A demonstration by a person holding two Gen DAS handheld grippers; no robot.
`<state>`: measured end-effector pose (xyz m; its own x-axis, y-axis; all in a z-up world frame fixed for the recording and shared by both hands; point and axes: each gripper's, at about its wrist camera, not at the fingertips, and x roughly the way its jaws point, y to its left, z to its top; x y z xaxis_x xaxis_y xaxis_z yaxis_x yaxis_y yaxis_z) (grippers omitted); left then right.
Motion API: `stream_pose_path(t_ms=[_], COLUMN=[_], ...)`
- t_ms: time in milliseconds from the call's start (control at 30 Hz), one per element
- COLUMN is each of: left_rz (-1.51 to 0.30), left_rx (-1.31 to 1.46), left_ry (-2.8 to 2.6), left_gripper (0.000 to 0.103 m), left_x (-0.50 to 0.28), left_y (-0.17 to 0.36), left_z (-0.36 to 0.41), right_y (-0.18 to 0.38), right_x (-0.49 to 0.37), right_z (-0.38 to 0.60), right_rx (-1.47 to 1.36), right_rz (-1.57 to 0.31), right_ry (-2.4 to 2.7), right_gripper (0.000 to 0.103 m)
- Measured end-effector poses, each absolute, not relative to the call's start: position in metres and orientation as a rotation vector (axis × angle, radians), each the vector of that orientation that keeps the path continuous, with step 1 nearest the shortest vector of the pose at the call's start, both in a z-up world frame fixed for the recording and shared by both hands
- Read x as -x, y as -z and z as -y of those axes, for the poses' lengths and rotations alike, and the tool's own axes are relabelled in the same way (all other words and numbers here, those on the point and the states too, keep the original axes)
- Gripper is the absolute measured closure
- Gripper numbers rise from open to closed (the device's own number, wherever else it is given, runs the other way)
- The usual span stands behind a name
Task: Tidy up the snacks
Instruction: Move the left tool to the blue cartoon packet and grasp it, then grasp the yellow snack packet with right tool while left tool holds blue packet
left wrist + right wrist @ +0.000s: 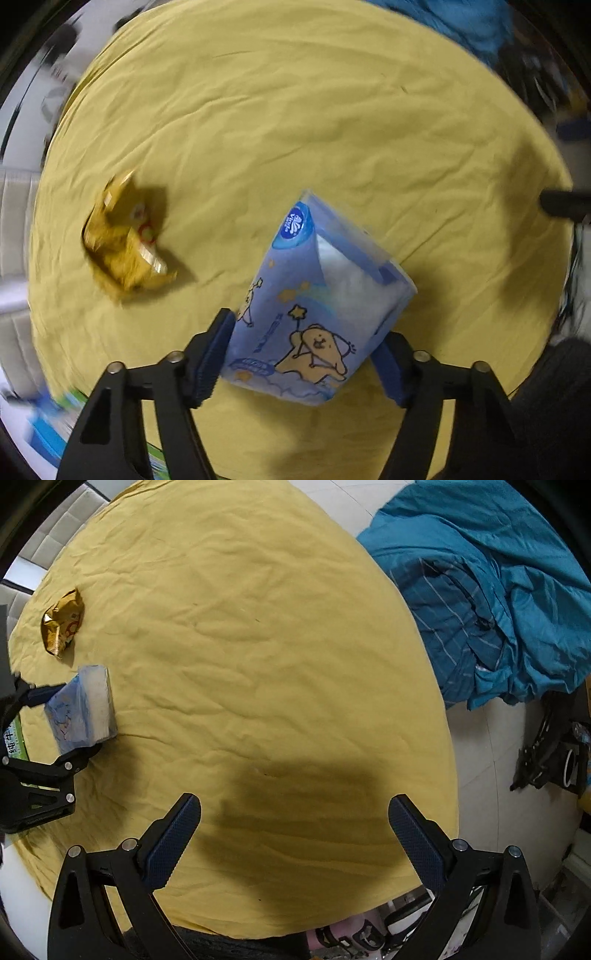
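- Handling: blue tissue pack (317, 306) judged light and soft; film wrap likely slippery and yields under pressure. Best hold is across the two broad faces near the lower end, as now.
- Left tool (303, 354): pads pinching the blue tissue pack from both sides, pack lifted clear of the yellow sheet (295, 129) and tilted away from the tool.
- Appearance: pale blue wrapper, cartoon animal and stars printed, round dark-blue logo at the far end, white tissue showing through a clear panel.
- Gold snack bag (123, 236): crumpled foil, lying on the sheet ahead and left of the left tool, well apart from the pack. Judged light, crinkly; take hold at a flattened edge.
- Right tool (295, 838): fingers spread wide, nothing between them, hovering above bare sheet.
- Green-printed packet (13, 738): partly hidden beside the left tool; contents cannot be told.
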<state>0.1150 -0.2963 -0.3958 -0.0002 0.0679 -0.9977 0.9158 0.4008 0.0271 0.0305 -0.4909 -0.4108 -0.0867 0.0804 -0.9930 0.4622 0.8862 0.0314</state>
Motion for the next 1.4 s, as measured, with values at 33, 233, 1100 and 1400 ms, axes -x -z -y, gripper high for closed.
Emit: stream_pose_path(t_ms=[33,233,1100,1400], left_rz=[-1.436,-1.546,-1.668,-1.667], left_rx=[-0.884,-0.460,0.213,0.085], left_ry=[0.818,0.624,0.129,0.147], left_gripper=[0.040,0.044,0.043,0.042], left_x=[-0.117,-0.132,-0.182,-0.201], left_y=[0.392,0.378,0.423,0.410], left_z=[0.288,0.221,0.100,0.114], right_y=[0.409,0.398,0.442,0.434], right_x=[-0.034,-0.070,-0.297,-0.239], right_z=[0.488,0.470,0.333,0.356], right_rx=[-0.424,-0.398,-0.524,-0.206], right_rz=[-1.637,-1.603,-1.674,-1.783], right_ry=[0.326,0.257,0.012,-0.082], right_gripper=[0.000,0.000,0.055,0.057])
